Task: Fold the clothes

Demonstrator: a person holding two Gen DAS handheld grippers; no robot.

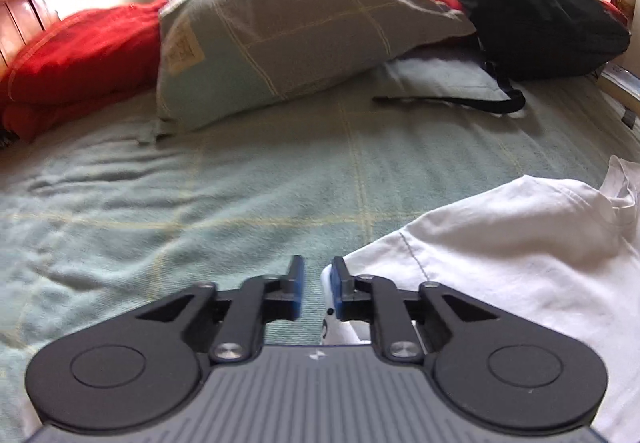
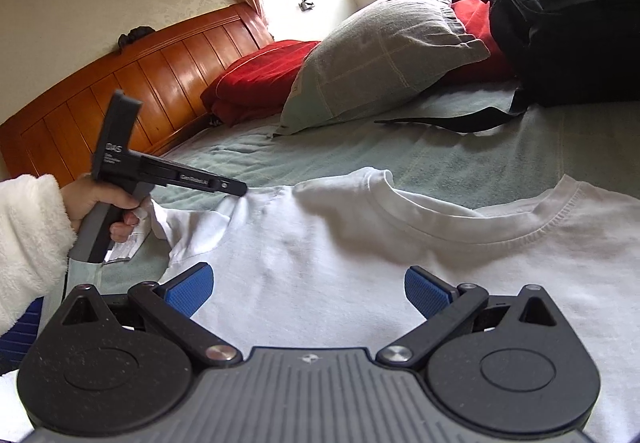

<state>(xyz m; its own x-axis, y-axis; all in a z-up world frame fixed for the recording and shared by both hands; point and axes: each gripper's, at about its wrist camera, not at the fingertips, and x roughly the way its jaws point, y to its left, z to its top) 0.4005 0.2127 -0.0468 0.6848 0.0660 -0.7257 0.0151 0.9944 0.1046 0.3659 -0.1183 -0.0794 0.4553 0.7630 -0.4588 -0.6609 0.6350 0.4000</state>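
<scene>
the white t-shirt (image 2: 360, 243) lay spread flat on the green bedsheet (image 1: 200, 203), collar away from me, my left gripper (image 1: 318, 289) narrowly parted at its sleeve edge, my right gripper (image 2: 308, 285) wide apart over the chest; i judged any fold needed a hem pinch.

Left gripper (image 1: 317, 289), jaws narrowly parted, beside white shirt (image 1: 520, 243).

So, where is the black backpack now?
In the right wrist view the backpack sits at the top right on the bed, behind the white shirt, beside the pillow.
</scene>
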